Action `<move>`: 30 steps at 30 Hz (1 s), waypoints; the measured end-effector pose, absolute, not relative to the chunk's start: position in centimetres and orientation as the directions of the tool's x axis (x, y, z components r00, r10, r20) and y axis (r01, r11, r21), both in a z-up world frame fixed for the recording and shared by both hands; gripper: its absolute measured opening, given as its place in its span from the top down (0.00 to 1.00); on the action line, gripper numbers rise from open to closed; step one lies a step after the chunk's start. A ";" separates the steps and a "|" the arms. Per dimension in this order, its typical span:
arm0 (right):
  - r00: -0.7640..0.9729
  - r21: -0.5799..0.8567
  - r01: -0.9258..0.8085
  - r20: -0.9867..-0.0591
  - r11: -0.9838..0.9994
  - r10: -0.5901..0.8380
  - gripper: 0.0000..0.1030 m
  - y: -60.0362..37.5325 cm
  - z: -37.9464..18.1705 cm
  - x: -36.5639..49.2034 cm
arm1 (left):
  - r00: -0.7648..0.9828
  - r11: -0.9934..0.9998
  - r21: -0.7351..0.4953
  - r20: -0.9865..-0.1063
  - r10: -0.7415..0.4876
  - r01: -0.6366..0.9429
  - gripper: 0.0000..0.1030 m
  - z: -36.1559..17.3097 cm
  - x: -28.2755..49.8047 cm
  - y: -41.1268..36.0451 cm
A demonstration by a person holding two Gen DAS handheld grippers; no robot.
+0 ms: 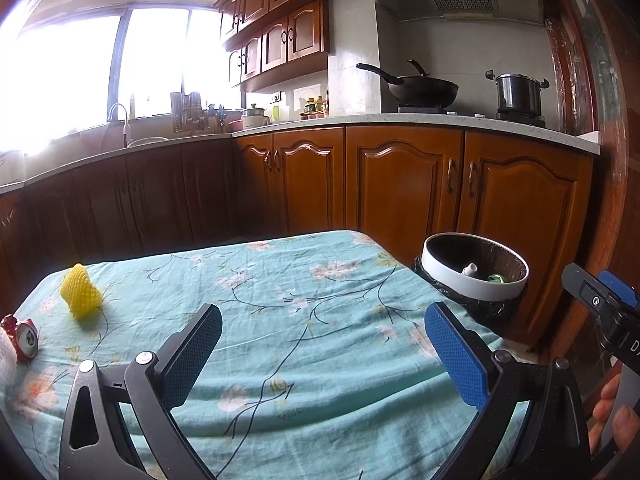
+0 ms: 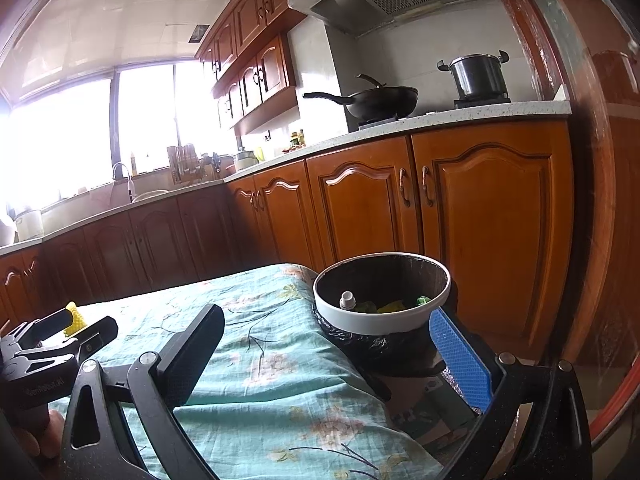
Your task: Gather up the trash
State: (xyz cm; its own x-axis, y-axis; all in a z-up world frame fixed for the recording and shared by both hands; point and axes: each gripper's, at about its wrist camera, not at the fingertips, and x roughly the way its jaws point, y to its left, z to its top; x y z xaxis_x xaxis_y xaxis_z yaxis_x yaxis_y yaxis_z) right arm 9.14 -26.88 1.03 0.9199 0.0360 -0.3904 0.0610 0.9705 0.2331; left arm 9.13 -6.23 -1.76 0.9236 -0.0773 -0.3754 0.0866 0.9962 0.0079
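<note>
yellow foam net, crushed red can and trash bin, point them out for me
yellow foam net [image 1: 81,293], left wrist view, middle of its mesh
crushed red can [image 1: 25,336], left wrist view, its silver end
trash bin [image 2: 376,318], right wrist view, white rim front

Both grippers empty, jaws spread wide.

The left gripper [image 1: 322,354] hovers level above the table [image 1: 280,280], nothing between its pads. The right gripper [image 2: 326,358] hangs at the table's right edge, likewise gaping; fingers [image 1: 608,412] clasp its handle.

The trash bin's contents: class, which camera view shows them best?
The right wrist view: the trash bin sits close, showing a white bottle top and green and yellow scraps. The left wrist view shows it farther away, its contents smaller.
</note>
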 end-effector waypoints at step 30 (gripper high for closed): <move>0.920 0.242 0.055 -0.390 0.969 0.045 0.00 -27.0 1.3 9.2 | 0.919 0.994 0.016 -0.383 -0.096 0.111 0.01 -1.5 8.9 -6.1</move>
State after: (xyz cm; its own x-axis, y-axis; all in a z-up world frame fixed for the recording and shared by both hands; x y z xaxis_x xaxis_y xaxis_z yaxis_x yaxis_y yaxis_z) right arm 9.24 -27.00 1.28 0.9196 0.0454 -0.3903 0.0550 0.9686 0.2423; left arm 8.91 -6.07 -1.52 0.9186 -0.0961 -0.3833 0.1108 0.9937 0.0162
